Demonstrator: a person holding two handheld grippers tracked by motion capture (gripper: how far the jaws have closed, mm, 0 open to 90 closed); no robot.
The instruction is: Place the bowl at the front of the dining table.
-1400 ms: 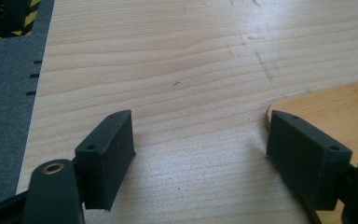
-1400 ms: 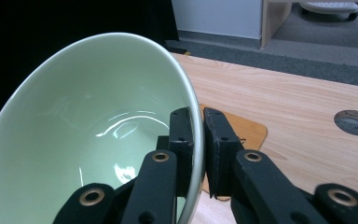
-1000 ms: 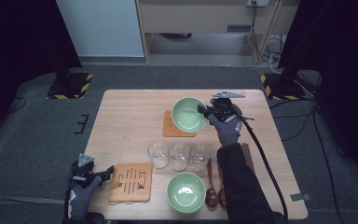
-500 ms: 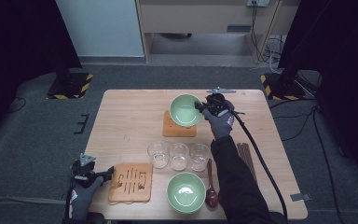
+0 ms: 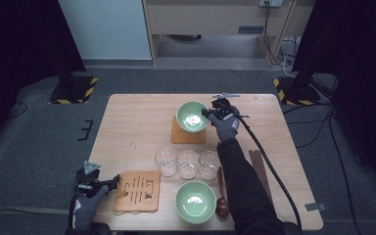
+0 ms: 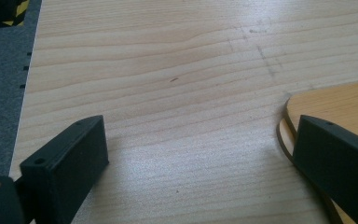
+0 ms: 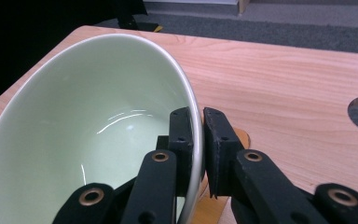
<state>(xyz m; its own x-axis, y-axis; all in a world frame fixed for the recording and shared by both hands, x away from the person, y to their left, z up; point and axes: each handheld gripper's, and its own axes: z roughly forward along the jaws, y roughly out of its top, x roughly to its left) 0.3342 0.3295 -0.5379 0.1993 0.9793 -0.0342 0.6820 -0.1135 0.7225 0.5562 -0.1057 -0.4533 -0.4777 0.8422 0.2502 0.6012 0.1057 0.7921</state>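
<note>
So the right tongs (image 7: 196, 154) are clamped on the rim of the green bowl (image 5: 192, 116) — one jaw inside, one outside. The bowl sits over a small wooden coaster (image 5: 188, 135) toward the far middle of the counter (image 5: 137, 122), tilted a bit. The left tongs (image 5: 108, 182) are at the near left corner, jaws wide apart, having just been opening, nothing between them — one jaw just at the edge of a slotted wooden board (image 5: 137, 190).
</note>
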